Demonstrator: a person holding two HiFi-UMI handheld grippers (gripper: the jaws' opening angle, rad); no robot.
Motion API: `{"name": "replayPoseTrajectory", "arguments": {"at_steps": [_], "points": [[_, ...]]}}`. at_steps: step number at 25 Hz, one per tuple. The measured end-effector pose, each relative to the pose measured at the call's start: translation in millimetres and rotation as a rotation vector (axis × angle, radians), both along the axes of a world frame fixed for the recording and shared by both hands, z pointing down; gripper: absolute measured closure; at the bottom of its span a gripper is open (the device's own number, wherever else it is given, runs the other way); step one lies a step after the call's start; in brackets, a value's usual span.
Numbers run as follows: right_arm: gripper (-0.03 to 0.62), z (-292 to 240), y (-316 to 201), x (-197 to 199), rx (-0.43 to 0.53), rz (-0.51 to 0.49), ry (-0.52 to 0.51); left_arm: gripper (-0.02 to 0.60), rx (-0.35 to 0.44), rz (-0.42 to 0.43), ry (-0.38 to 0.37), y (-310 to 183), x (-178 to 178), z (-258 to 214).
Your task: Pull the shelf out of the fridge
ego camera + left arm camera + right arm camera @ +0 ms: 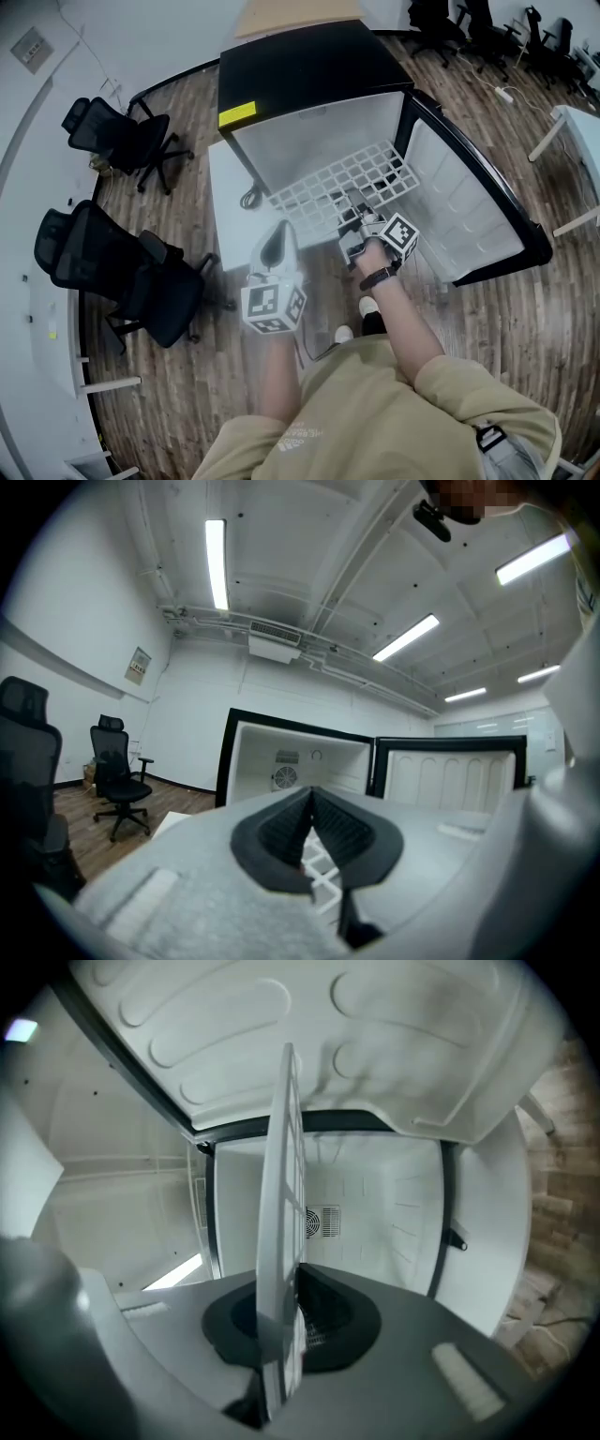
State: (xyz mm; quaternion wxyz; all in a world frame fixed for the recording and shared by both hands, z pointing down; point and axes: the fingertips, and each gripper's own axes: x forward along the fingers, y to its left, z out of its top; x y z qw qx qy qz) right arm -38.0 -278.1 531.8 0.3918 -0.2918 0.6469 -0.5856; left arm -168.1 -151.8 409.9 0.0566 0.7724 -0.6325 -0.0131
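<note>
1. Right gripper (359, 223) jaws are clamped on the front edge of the wire shelf (323, 183), which is partway out of the fridge (300, 75). It's a thin grip, so a crooked tug could slip or jam it.
2. Left gripper (275, 246) jaws are pinched together on nothing, so if the shelf drops I've got no backup.

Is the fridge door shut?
No, the fridge door stands wide open, to the right of the white shelf.

This is an office-type room. Black swivel chairs (122, 141) stand about on a wood-plank floor (525, 319), with a white desk (577, 127) at the edge and a power strip (504, 94) lying near more chairs. The walls (187, 696) are plain white, and fluorescent strip lights (216, 564) run across the ceiling. A small black fridge (309, 66) stands open on the floor.
</note>
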Motion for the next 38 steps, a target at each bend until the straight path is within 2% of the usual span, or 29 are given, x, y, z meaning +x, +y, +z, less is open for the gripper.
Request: {"name": "replayPoseTrajectory", "arguments": {"at_steps": [5,8,11,14,16,18,22,25,28,32,38], "points": [[0.572,-2.9,24.6,16.8,0.077,-0.003,0.201,0.58,-0.002,0.02,0.013,-0.2,4.2,0.4],[0.572,-26.3,35.3,20.7,0.205,-0.004,0.351,0.58,0.011,0.016,0.008,0.2,6.4,0.3],[0.572,-57.4,50.3,17.2,0.347,-0.004,0.589,0.58,0.023,0.008,-0.005,3.1,7.5,-0.9],[0.572,-91.5,63.8,18.5,0.484,0.062,0.853,0.58,0.021,0.009,-0.011,4.6,9.5,-1.0],[0.572,-111.6,72.0,21.0,0.58,0.123,0.994,0.58,0.02,0.01,-0.015,4.6,10.6,-1.0],[0.572,-126.9,78.0,22.7,0.649,0.177,1.101,0.58,0.023,0.008,-0.018,4.0,10.4,-1.6],[0.572,-143.4,85.4,24.7,0.715,0.248,1.276,0.58,0.032,0.002,-0.021,2.8,9.4,-5.6],[0.572,-147.5,87.0,22.2,0.744,0.251,1.363,0.58,0.041,-0.004,-0.031,-0.1,8.8,-9.7],[0.572,-145.2,86.3,19.9,0.745,0.232,1.401,0.58,0.06,-0.035,-0.048,-3.4,5.6,-12.9],[0.572,-142.1,86.9,21.8,0.729,0.214,1.393,0.58,0.09,-0.081,-0.065,-7.9,-0.1,-16.3],[0.572,-141.9,83.3,24.3,0.726,0.202,1.372,0.58,0.092,-0.067,-0.057,-19.3,5.8,-17.8]]}}
